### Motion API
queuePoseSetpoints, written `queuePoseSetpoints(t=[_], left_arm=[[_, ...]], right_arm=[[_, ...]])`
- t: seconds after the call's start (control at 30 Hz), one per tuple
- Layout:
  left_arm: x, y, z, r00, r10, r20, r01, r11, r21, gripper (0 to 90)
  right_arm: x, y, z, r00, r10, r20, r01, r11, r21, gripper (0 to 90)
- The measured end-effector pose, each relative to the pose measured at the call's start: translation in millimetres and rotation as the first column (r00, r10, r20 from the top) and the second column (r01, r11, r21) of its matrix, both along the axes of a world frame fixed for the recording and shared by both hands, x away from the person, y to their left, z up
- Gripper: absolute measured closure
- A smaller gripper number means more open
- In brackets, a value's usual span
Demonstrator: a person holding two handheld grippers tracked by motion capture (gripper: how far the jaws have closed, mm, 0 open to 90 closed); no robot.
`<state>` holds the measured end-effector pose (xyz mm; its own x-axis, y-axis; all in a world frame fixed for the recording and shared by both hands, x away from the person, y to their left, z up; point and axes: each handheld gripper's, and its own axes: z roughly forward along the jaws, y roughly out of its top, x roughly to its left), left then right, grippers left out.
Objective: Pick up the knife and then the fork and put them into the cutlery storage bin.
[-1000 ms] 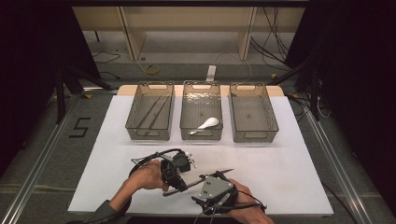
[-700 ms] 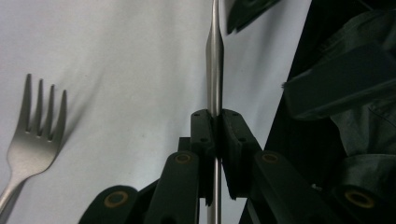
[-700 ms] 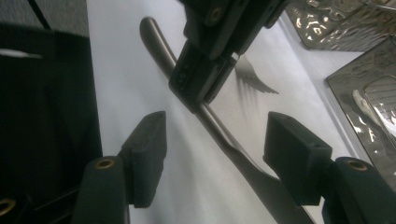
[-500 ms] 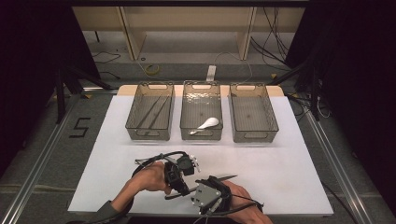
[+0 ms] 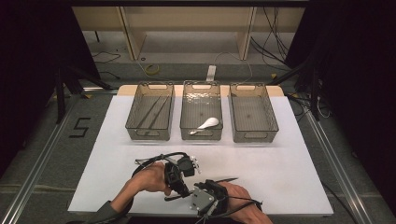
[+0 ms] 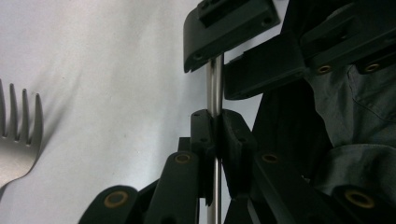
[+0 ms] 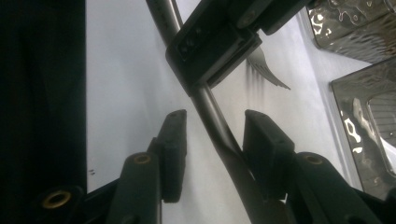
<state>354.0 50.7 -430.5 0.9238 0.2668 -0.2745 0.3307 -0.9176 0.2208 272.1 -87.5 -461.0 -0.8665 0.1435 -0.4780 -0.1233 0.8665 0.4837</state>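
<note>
Steel fork passed between two grippers

Steel fork (image 7: 219, 126) — held off the white table (image 5: 289, 168) near the middle of its near edge. Its handle is clamped between the closed jaws of the left gripper (image 5: 180, 179); in the left gripper view the handle (image 6: 215, 93) runs straight up through the pinched pads. Tines (image 5: 229, 179) point toward the table's right edge.

Right gripper (image 5: 205, 198) — just beside the left one, nearer the front edge. Its jaws have just been closing and stand on either side of the fork's handle; one pad lies against the metal, the other has a gap, so no grip.

Second fork (image 6: 18, 135) — lying on the table, seen at the edge of the left gripper view.

Three clear bins — in a row along the far edge. Left bin (image 5: 150, 133) holds dark sticks (image 5: 152, 112), middle bin (image 5: 201, 135) a white spoon (image 5: 205, 125), right bin (image 5: 254, 135) shows bare floor.
</note>
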Motion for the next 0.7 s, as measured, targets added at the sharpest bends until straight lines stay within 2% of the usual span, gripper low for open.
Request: queuePoseSetpoints(t=[0.07, 0.2, 0.3, 0.43, 0.47, 0.5, 0.57, 0.6, 0.63, 0.7], left_arm=[[-0.1, -0.4, -0.1, 1.0, -0.009, -0.002, 0.009, 1.0, -0.003, 83.6], [-1.0, -2.0, 0.3, 0.9998, -0.02, 0.0, 0.02, 0.9998, 0.0, 83.5], [-0.9, -2.9, 0.4, 0.9998, -0.022, 0.003, 0.022, 0.9998, 0.001, 83.5], [-0.5, -2.9, 0.2, 0.9998, -0.021, 0.002, 0.021, 0.9998, 0.001, 83.4], [-0.4, -2.9, 0.1, 0.9997, -0.023, 0.002, 0.023, 0.9997, 0.003, 83.4], [-0.4, -3.0, 0.0, 0.9997, -0.023, 0.004, 0.023, 0.9997, 0.002, 83.3], [0.4, -2.5, 1.0, 0.9999, -0.017, 0.002, 0.017, 0.9998, -0.007, 83.1], [0.9, -1.9, 1.8, 0.9999, -0.015, 0.001, 0.015, 0.9998, -0.015, 83.1], [0.9, -1.5, 2.7, 0.9999, -0.013, 0.002, 0.013, 0.9997, -0.02, 83.1], [1.3, -0.9, 3.9, 0.9999, -0.01, 0.002, 0.01, 0.9996, -0.027, 82.9]], right_arm=[[0.8, 1.1, -0.7, 0.9995, 0.025, 0.018, -0.024, 1.0, -0.014, 62.1], [0.4, 2.7, -2.8, 0.9995, 0.02, 0.024, -0.02, 0.999, -0.032, 66.3], [0.9, 3.6, -2.4, 0.9988, 0.035, 0.034, -0.034, 0.999, -0.033, 68.7], [0.3, 4.2, -3.4, 0.9976, 0.047, 0.051, -0.044, 0.997, -0.06, 71.6], [-0.2, 4.8, -3.8, 0.9968, 0.054, 0.059, -0.05, 0.996, -0.067, 72.5], [0.8, 3.9, -2.9, 0.9946, 0.08, 0.066, -0.073, 0.992, -0.102, 73.5], [0.4, 4.5, -5.6, 0.9942, 0.082, 0.069, -0.075, 0.992, -0.1, 76.5], [0.9, 3.8, -5.2, 0.9929, 0.098, 0.067, -0.089, 0.988, -0.129, 78.5], [1.2, 4.1, -5.7, 0.9912, 0.115, 0.066, -0.105, 0.985, -0.136, 80.0], [-0.5, 4.6, -7.2, 0.9902, 0.116, 0.079, -0.106, 0.987, -0.118, 81.0]])
